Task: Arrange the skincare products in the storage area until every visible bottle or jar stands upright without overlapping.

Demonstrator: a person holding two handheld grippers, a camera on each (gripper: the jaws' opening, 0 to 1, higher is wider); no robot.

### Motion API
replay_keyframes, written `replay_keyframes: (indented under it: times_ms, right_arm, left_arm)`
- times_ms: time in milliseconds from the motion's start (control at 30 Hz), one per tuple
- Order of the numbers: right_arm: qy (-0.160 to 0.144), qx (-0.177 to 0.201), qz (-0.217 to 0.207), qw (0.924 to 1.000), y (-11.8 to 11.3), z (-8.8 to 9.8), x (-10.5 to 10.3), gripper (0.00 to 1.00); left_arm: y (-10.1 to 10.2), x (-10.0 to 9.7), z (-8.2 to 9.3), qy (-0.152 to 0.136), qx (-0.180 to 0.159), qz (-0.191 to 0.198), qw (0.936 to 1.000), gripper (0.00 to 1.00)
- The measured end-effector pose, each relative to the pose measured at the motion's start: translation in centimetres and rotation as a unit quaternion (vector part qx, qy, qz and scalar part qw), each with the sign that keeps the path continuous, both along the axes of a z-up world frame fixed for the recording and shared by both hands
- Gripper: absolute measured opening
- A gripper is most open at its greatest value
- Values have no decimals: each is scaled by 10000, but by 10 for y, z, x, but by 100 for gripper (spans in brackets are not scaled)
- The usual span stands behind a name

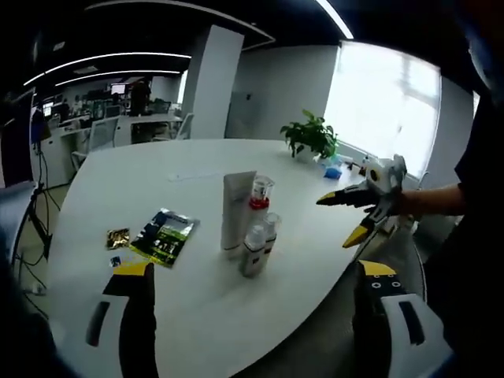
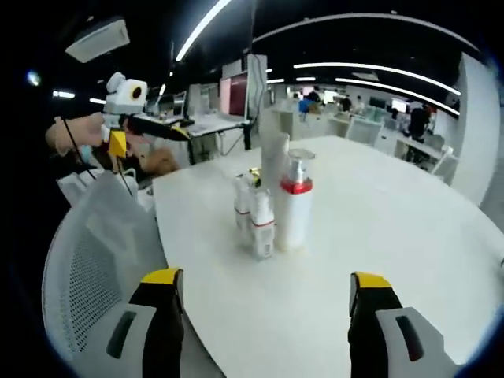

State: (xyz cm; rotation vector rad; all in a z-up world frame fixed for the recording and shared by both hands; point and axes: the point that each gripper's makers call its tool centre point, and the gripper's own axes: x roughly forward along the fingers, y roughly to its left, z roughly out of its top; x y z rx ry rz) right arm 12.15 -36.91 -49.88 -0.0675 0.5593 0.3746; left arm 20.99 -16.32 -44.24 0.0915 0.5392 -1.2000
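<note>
Grippers are both hanging off the table edge right now, neither holding anything. Left gripper [image 1: 256, 287] has its yellow-tipped jaws spread wide, pointing across the white table [image 1: 118, 177] at the little cluster of products. Right gripper [image 2: 268, 295] is the same deal, jaws wide apart with nothing between them, aimed at the cluster from the other side. From the left gripper view you can see the right gripper out at the right, held in a person's hand [image 1: 409, 203], jaws splayed open above the table's edge.

Skincare stuff is all bunched near the middle of the table, everything standing upright with long axes vertical: a tall white tube [image 1: 236, 213], a pump bottle with a red collar [image 2: 293, 206] and clear cap, and two small bottles [image 1: 258, 242] side by side in front, very close together, maybe touching.

Left of them a green packet [image 1: 164, 236] lies flat, with a small gold sachet [image 1: 118, 237] beside it. Potted plant [image 1: 310, 136] sits at the far side. A mesh chair [image 2: 94, 260] is tucked near the right gripper.
</note>
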Motion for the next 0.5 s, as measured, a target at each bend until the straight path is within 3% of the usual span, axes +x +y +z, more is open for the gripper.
replay_keyframes:
  times_ms: [100,500]
  right_arm:
    - [-34,91,-214,9997,-2,5,-6,94]
    - [129,450,-754,9961,-9,-5,-31,99]
  left_arm:
    - [5,-1,-4,46,54,45,10000,99]
    - [18,-4,-29,422,311,110,9986,99]
